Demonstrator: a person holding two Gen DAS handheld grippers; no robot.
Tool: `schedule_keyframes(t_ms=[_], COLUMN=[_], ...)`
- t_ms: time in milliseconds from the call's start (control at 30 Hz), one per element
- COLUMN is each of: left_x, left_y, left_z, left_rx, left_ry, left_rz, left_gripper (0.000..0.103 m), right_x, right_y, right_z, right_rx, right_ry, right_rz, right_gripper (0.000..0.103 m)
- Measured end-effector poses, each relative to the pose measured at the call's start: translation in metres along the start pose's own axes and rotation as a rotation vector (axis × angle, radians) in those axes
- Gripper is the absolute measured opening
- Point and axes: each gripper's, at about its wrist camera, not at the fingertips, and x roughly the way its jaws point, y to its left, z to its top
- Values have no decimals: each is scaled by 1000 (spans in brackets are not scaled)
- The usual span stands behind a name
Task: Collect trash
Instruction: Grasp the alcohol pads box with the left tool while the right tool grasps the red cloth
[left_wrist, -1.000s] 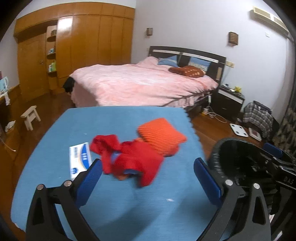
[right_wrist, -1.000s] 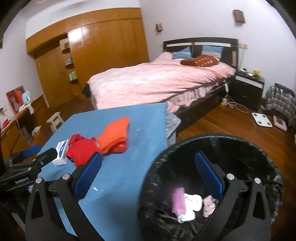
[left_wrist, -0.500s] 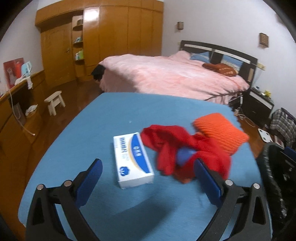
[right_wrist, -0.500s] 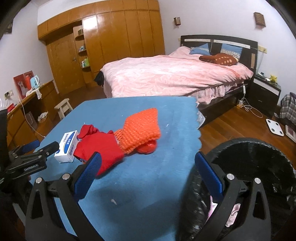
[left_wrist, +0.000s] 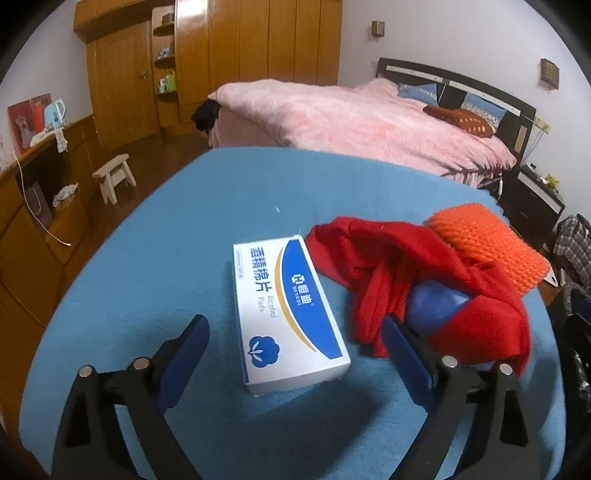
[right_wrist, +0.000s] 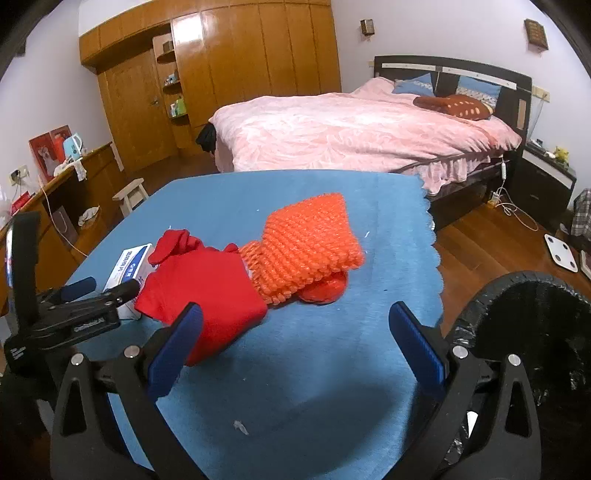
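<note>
Bare blue tabletop (left_wrist: 155, 258) lies left of the alcohol pad box (left_wrist: 288, 314). Red cloth (left_wrist: 424, 280) crowds its right side.

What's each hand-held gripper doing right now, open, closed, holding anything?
Left hand-held gripper: open, jaws closing, alcohol pads box between them, not gripped.
Right hand-held gripper: open, holding nothing.
</note>
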Motion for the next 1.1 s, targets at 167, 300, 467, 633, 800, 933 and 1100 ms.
schedule_keyframes(t_ms=[167, 300, 467, 633, 800, 933, 1100], left_x=[14, 21, 21, 14, 0, 0, 5], left_y=[0, 2, 6, 10, 17, 24, 22], left_z=[-1, 1, 0, -2, -7, -12, -10], left_rx=[-10, -30, -48, -42, -42, -58, -56], left_ry=[39, 66, 77, 60, 52, 78, 95], left_rz=[0, -17, -40, -35, -21, -18, -26], left_gripper=[86, 78, 64, 63, 62, 62, 62], right_x=[5, 10, 15, 18, 20, 26, 32], right_y=[1, 3, 9, 16, 24, 30, 37], right_z=[-1, -3, -5, -4, -3, -4, -4], right_rx=[-2, -1, -9, -21, -39, -51, -58], right_ry=[11, 21, 31, 35, 40, 58, 79], right_rz=[1, 5, 15, 34, 59, 80, 110], right_gripper=[98, 98, 98, 98, 98, 98, 93])
